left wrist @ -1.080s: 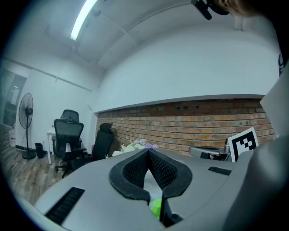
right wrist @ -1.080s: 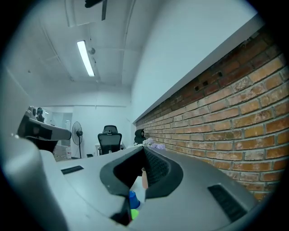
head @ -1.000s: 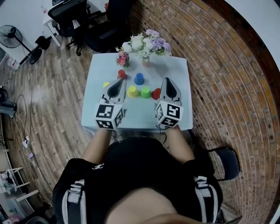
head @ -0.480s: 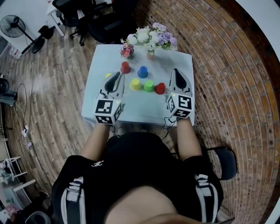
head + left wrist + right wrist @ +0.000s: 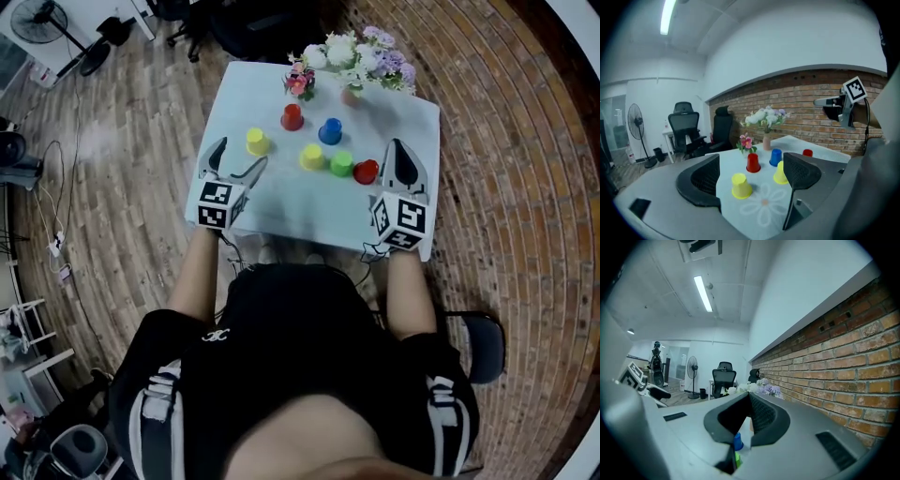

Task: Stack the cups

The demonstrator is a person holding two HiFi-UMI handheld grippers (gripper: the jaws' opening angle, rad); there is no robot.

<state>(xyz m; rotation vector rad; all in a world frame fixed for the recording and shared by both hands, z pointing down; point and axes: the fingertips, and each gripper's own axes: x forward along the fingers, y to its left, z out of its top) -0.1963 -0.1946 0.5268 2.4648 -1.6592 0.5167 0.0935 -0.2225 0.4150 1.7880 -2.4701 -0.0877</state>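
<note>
Six upturned cups stand on the white table (image 5: pixel 281 202): a yellow cup (image 5: pixel 257 142) at the left, a red cup (image 5: pixel 292 117), a blue cup (image 5: pixel 330 131), and a row of a second yellow cup (image 5: pixel 312 157), a green cup (image 5: pixel 342 164) and a second red cup (image 5: pixel 366 172). My left gripper (image 5: pixel 236 159) is low over the table's left side. Its jaws have just been opening and nothing is between them. The left yellow cup (image 5: pixel 740 186) stands just ahead of the gap, untouched. My right gripper (image 5: pixel 400 150) is shut and empty, right of the red cup at the row's end.
A vase of pale flowers (image 5: pixel 361 52) and a small pink bouquet (image 5: pixel 300 80) stand at the table's far edge behind the cups. Office chairs (image 5: pixel 684 126) and a fan (image 5: pixel 635 126) stand on the floor beyond the table. A brick wall (image 5: pixel 843 348) runs along the right.
My left gripper has dropped toward the table's left side and its jaws have gone from shut to wide open. The left yellow cup now shows fully. The right gripper has hardly moved.
</note>
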